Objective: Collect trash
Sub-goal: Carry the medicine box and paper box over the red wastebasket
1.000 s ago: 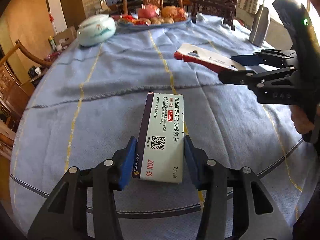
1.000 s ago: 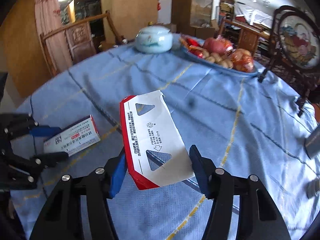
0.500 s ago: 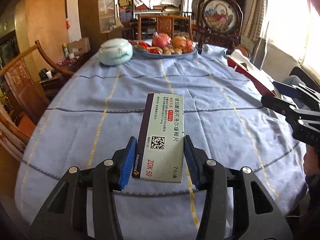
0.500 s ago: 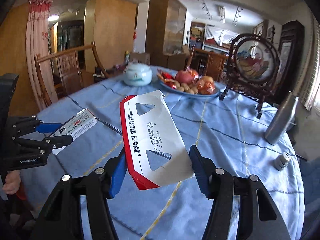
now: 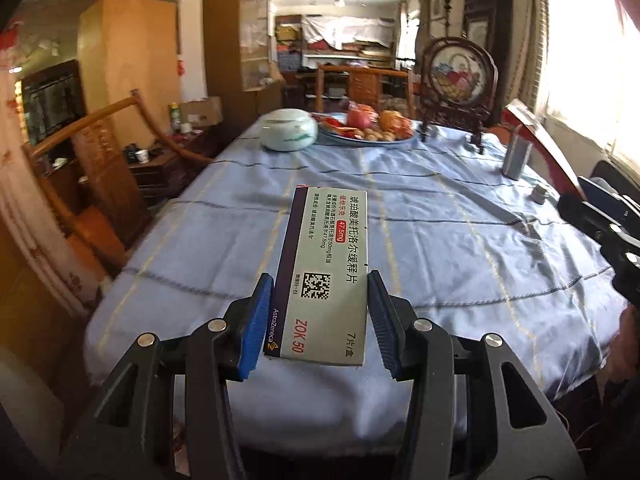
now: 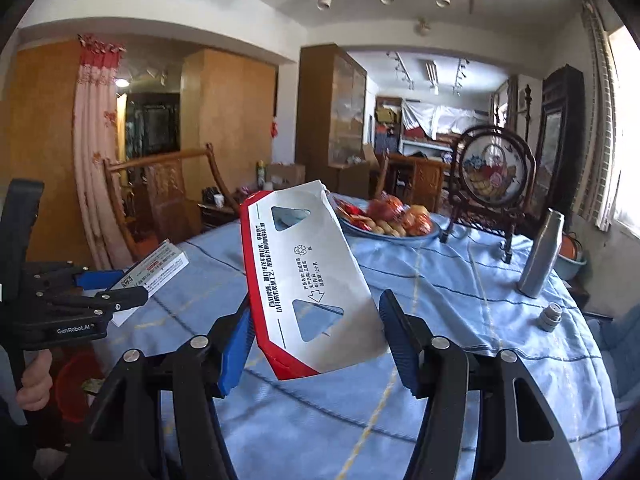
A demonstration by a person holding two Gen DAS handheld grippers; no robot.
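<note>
My left gripper (image 5: 318, 320) is shut on a white and purple medicine box (image 5: 326, 276) and holds it in the air above the near edge of the table. My right gripper (image 6: 316, 340) is shut on a flattened red and white carton (image 6: 308, 280) with triangular cut-outs, also held up off the table. In the right wrist view the left gripper (image 6: 108, 288) shows at the far left with the medicine box (image 6: 154, 270) in it. The right gripper's edge (image 5: 600, 224) and the carton (image 5: 540, 148) show at the right of the left wrist view.
The table has a blue cloth (image 5: 420, 208). On it stand a white lidded jar (image 5: 288, 128), a fruit plate (image 6: 384, 220), a framed round picture on a stand (image 6: 492, 172), a grey bottle (image 6: 540, 256) and its cap (image 6: 550, 316). Wooden chairs (image 5: 100, 168) stand left. A red bin (image 6: 74, 384) sits on the floor.
Both grippers have risen and pulled back from the table with their items; the views now tilt up and show the room. The grips have not changed.
</note>
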